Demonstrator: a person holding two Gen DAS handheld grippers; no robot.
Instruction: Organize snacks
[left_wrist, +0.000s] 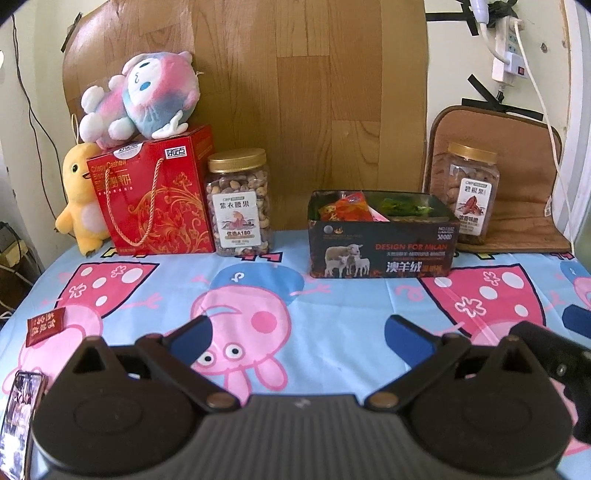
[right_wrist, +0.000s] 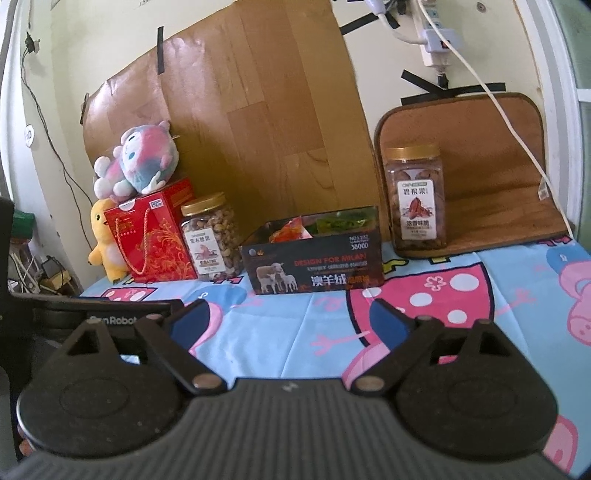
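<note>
A dark box (left_wrist: 382, 245) (right_wrist: 317, 266) printed with sheep stands at the back of the table and holds several snack packets (left_wrist: 347, 210) (right_wrist: 291, 232). One small dark-red packet (left_wrist: 46, 325) lies on the cloth at the near left. A nut jar (left_wrist: 239, 203) (right_wrist: 212, 238) stands beside a red gift box (left_wrist: 155, 192) (right_wrist: 151, 236); a second jar (left_wrist: 471, 194) (right_wrist: 417, 201) stands on a brown mat at the right. My left gripper (left_wrist: 299, 338) hovers open over the cloth, nothing between its fingers. My right gripper (right_wrist: 288, 321) is also open and holds nothing.
Two plush toys (left_wrist: 144, 98) (left_wrist: 79, 195) sit on and beside the red gift box. A phone (left_wrist: 20, 410) lies at the near left edge. A wooden board (left_wrist: 295, 92) leans on the wall. Cables and a power strip (left_wrist: 511, 48) hang at the right.
</note>
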